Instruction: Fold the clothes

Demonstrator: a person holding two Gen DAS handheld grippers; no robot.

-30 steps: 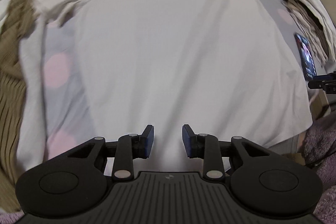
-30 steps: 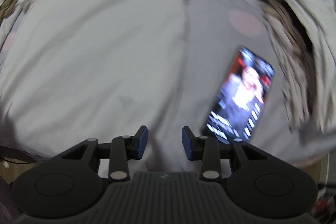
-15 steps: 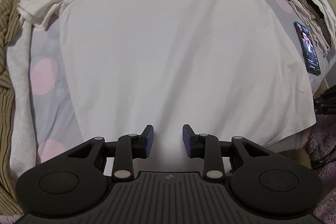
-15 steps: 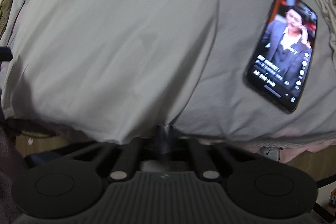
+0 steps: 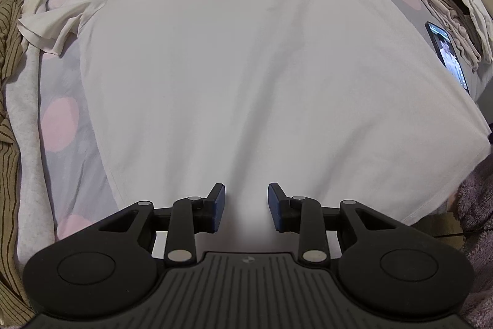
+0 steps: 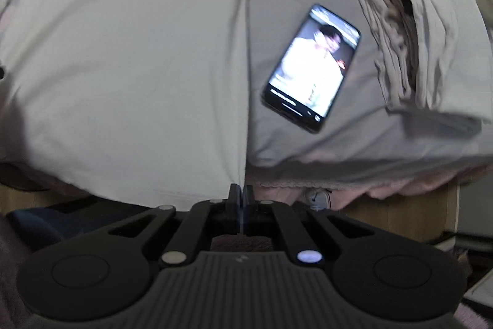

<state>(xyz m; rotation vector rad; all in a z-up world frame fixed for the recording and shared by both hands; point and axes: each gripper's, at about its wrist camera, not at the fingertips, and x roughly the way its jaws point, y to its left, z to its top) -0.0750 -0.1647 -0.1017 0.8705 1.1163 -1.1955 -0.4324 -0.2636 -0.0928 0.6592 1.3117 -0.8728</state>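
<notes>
A: Item one, the shirt (image 5: 246,57)?

B: White, short-sleeved, spread flat on the bedsheet (image 5: 61,119), collar at the far end, hem hanging over the near edge. From my left wrist view, its left sleeve (image 5: 52,23) lies crumpled.

A: Left gripper (image 5: 246,210)?

B: Narrowly parted, blue pads (image 5: 219,207) apart, above the shirt's hem. I cannot tell whether cloth sits between them; nothing looks pinched.

A: Right gripper (image 6: 240,198)?

B: Its jaws have just been closing, and I see them now pressed together on the shirt's right bottom corner, where side seam meets hem. The seam runs up as a straight line from the pinch.

A: Item four, the phone (image 6: 311,68)?

B: Screen lit, lying on the sheet just beside the shirt's right edge, apart from it. It also shows far right in my left view.

A: Other stock?

B: A stack of folded clothes (image 6: 416,30) beyond the phone, near it. On the left side, a striped brown garment (image 5: 7,100) and a grey one (image 5: 26,119) beside the shirt. A purple fuzzy sleeve (image 5: 476,205) at the right border of the left view.
</notes>
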